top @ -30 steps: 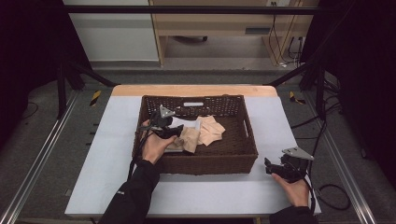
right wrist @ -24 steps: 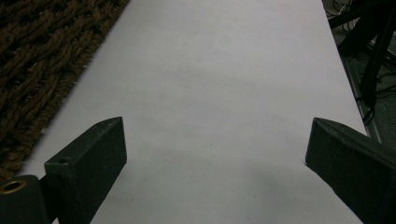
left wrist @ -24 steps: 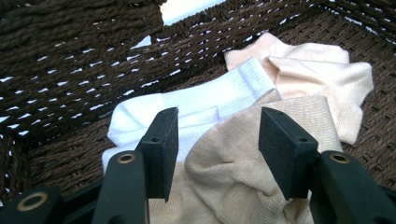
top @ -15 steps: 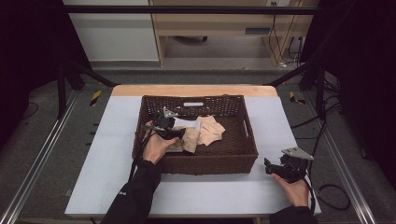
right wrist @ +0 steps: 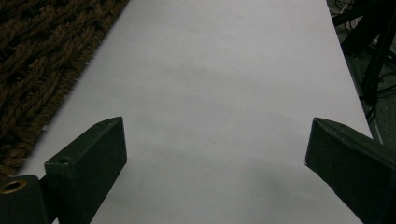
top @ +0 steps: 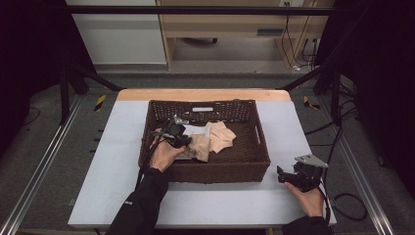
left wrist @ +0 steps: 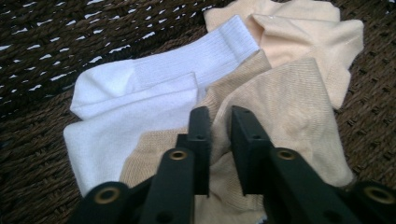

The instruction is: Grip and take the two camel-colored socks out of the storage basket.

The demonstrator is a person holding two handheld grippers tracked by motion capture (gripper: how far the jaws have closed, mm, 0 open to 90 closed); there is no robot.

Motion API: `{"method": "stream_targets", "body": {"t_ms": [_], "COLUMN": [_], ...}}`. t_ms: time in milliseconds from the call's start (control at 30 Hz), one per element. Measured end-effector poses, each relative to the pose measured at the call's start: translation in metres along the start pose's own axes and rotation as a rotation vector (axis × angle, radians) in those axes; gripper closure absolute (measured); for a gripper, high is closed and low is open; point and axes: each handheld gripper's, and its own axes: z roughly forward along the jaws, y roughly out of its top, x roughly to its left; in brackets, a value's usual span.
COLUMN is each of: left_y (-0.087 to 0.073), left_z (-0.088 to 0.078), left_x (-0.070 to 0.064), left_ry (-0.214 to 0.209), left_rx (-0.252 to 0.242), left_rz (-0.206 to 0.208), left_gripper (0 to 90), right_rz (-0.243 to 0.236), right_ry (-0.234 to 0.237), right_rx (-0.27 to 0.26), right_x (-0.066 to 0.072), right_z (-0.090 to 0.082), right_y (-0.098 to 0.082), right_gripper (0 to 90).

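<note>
- Tan sock [left wrist: 280, 107] pinched between nearly closed left tongs [left wrist: 219, 140] in the basket [top: 259, 147].
- Right tongs [right wrist: 215, 154] gape wide, empty, over the worktop [right wrist: 224, 70].
- Risk: white sock [left wrist: 140, 98] underneath snagging and lifting too.

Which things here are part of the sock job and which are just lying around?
In the job:
- left gripper, shut on the tan sock
- white sock
- pale peach socks
- wicker basket

Lying about:
- right gripper, open over the bare table
- floor cables
</note>
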Motion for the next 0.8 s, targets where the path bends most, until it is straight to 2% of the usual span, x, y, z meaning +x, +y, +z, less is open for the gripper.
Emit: {"method": "stream_targets", "body": {"t_ms": [67,200,233,300,333,367,400,433,467,533,567,600,633,700,733,767,800], "left_y": [0.000,0.001,0.001,0.000,0.000,-0.002,-0.002,-0.002,-0.003,-0.002,-0.002,-0.001,0.000,0.002,0.002,0.003,0.003], "left_z": [-0.001,-0.005,-0.009,-0.014,-0.014,-0.018,-0.020,-0.020,-0.024,-0.027,-0.027,-0.029,-0.034,-0.040,-0.040,-0.047,-0.047], "left_x": [0.000,-0.003,-0.003,-0.003,-0.003,-0.001,-0.001,-0.001,0.001,0.001,0.001,0.000,-0.002,-0.004,-0.004,-0.007,-0.007], "left_ry": [-0.001,-0.007,-0.020,-0.035,-0.035,-0.052,-0.055,-0.055,-0.064,-0.069,-0.069,-0.071,-0.077,-0.080,-0.080,-0.086,-0.086], "left_rx": [0.002,-0.025,-0.058,-0.103,-0.103,-0.146,-0.169,-0.169,-0.210,-0.244,-0.244,-0.266,-0.317,-0.366,-0.366,-0.408,-0.408], "left_rz": [0.002,0.032,0.044,0.042,0.042,0.029,0.020,0.020,0.001,-0.007,-0.007,-0.009,-0.013,-0.019,-0.019,-0.018,-0.018], "left_gripper": [83.2,85.6,85.8,85.9,85.9,85.9,85.9,85.9,86.0,86.0,86.0,86.1,86.1,86.1,86.1,86.1,86.1], "right_rz": [0.000,0.001,0.002,0.000,0.000,-0.001,0.000,0.000,0.001,-0.001,-0.001,-0.002,-0.002,-0.001,-0.001,-0.001,-0.002], "right_ry": [-0.001,-0.002,-0.004,-0.004,-0.004,-0.006,-0.005,-0.005,-0.005,-0.006,-0.006,-0.006,-0.005,-0.006,-0.006,-0.005,-0.006], "right_rx": [-0.001,-0.001,-0.002,-0.003,-0.003,-0.001,0.000,0.000,0.001,-0.002,-0.002,-0.003,-0.002,0.000,0.000,0.000,0.000], "right_x": [0.000,0.000,0.000,0.000,0.000,0.000,0.000,0.000,0.000,0.000,0.000,-0.001,-0.001,-0.001,-0.001,-0.001,-0.001], "right_z": [0.000,0.000,-0.001,-0.001,-0.001,0.000,0.000,0.000,-0.001,-0.001,-0.001,0.000,0.000,0.000,0.000,0.000,0.000], "right_y": [0.000,0.000,0.000,0.000,0.000,0.000,0.000,0.000,0.000,0.000,0.000,0.000,0.000,0.000,0.000,0.000,0.000], "right_gripper": [5.7,5.7,5.7,5.7,5.7,5.7,5.7,5.7,5.7,5.7,5.7,5.7,5.7,5.7,5.7,5.7,5.7]}}
